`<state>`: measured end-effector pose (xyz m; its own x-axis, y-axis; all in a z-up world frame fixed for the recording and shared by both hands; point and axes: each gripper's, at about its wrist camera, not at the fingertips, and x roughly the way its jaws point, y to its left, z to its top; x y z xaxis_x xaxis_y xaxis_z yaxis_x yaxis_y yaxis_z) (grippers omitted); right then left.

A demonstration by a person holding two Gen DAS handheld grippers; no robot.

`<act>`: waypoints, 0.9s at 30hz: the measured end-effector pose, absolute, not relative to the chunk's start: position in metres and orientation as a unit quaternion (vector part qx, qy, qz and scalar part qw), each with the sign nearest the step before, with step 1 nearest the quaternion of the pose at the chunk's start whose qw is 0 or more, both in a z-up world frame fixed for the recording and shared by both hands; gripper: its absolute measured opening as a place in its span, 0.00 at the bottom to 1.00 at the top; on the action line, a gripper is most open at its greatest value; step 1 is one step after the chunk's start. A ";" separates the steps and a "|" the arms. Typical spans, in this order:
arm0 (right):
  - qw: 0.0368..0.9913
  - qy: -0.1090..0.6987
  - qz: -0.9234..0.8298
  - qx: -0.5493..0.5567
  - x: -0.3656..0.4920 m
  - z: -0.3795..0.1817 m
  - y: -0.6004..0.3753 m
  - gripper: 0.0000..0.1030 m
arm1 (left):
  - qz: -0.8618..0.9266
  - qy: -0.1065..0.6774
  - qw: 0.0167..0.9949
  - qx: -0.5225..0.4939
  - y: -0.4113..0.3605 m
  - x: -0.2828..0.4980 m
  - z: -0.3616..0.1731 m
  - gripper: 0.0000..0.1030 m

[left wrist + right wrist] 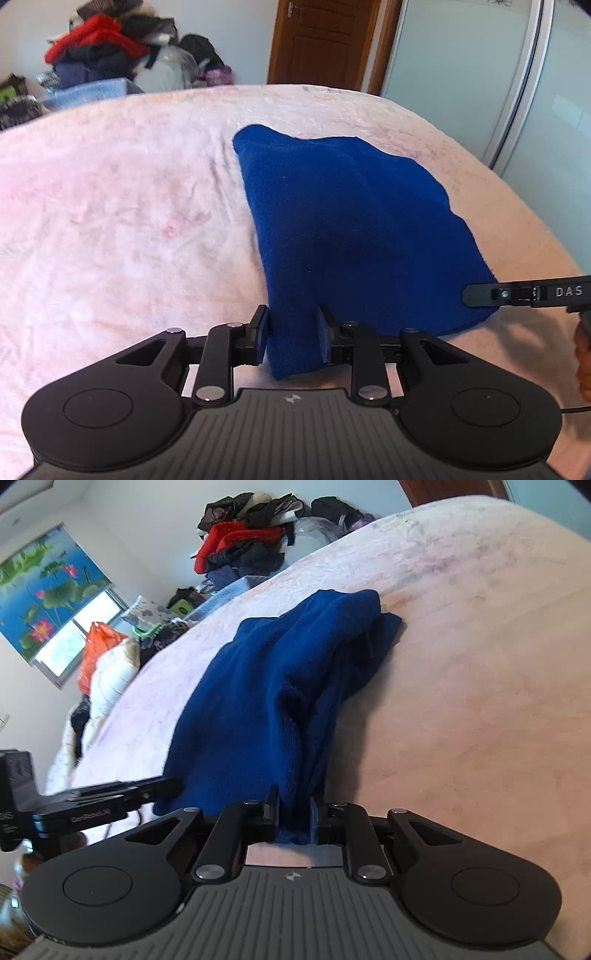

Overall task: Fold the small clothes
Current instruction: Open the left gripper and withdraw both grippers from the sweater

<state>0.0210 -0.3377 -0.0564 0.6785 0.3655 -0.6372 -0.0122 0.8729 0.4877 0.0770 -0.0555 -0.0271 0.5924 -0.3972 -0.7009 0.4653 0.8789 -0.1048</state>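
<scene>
Cloth: blue garment (343, 229) lies on pink bedspread (110, 221), near edge lifted | left gripper (291, 334): fingers clamped on garment's near-left corner | right gripper (293, 814): fingers pinching bunched near-right edge | background: clothes pile (247, 535) beyond bed, wooden door (317, 40)

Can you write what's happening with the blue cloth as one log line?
left gripper: shut on blue cloth | right gripper: shut on blue cloth | cloth near edge lifted off pink bed

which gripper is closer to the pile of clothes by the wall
Neither clearly: both grip the blue garment's near edge, far from the clothes pile beyond the bed. Left gripper holds the left corner, right gripper the right.
</scene>
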 end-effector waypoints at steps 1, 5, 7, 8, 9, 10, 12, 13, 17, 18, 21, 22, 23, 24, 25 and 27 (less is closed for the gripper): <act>0.896 0.385 0.080 0.206 0.016 -0.051 -0.333 0.39 | -0.235 0.381 0.893 0.050 -0.056 0.074 -0.027 0.26; 0.949 0.305 0.010 0.081 -0.016 -0.013 -0.295 0.41 | -0.213 0.385 0.897 0.048 -0.056 0.064 -0.025 0.34; 0.955 0.288 0.032 0.063 -0.020 -0.009 -0.278 0.48 | -0.202 0.384 0.899 0.053 -0.060 0.059 -0.028 0.43; 0.952 0.294 0.054 0.061 -0.016 -0.012 -0.271 0.52 | -0.193 0.383 0.901 0.059 -0.063 0.057 -0.029 0.46; 0.948 0.304 0.067 0.058 -0.012 -0.018 -0.265 0.51 | -0.185 0.380 0.904 0.065 -0.065 0.053 -0.030 0.46; 0.944 0.318 0.069 0.053 -0.007 -0.026 -0.260 0.52 | -0.180 0.376 0.906 0.071 -0.066 0.049 -0.031 0.46; 0.934 0.350 0.060 0.037 0.002 -0.041 -0.253 0.54 | -0.169 0.369 0.910 0.081 -0.068 0.044 -0.030 0.46; 0.932 0.358 0.048 0.024 0.002 -0.046 -0.250 0.54 | -0.164 0.370 0.911 0.082 -0.068 0.042 -0.029 0.46; 0.946 0.319 0.047 0.032 -0.017 -0.032 -0.236 0.72 | -0.151 0.376 0.911 0.082 -0.066 0.036 -0.028 0.54; 0.949 0.311 0.038 0.036 -0.021 -0.031 -0.234 0.86 | -0.145 0.378 0.911 0.082 -0.067 0.035 -0.029 0.56; 0.951 0.307 0.004 0.030 -0.025 -0.034 -0.226 0.93 | -0.131 0.389 0.908 0.083 -0.068 0.031 -0.031 0.56; 0.950 0.310 0.002 0.032 -0.028 -0.033 -0.225 0.93 | -0.128 0.391 0.908 0.083 -0.068 0.029 -0.032 0.56; 0.949 0.314 0.005 0.036 -0.029 -0.034 -0.225 0.93 | -0.127 0.391 0.908 0.084 -0.068 0.027 -0.032 0.56; 0.947 0.318 0.007 0.042 -0.030 -0.035 -0.225 0.93 | -0.124 0.390 0.908 0.087 -0.068 0.025 -0.033 0.56; 0.946 0.321 0.008 0.047 -0.029 -0.035 -0.229 0.93 | -0.120 0.388 0.909 0.092 -0.069 0.023 -0.034 0.57; 0.945 0.324 0.007 0.047 -0.031 -0.036 -0.227 0.94 | -0.112 0.386 0.911 0.097 -0.068 0.020 -0.035 0.64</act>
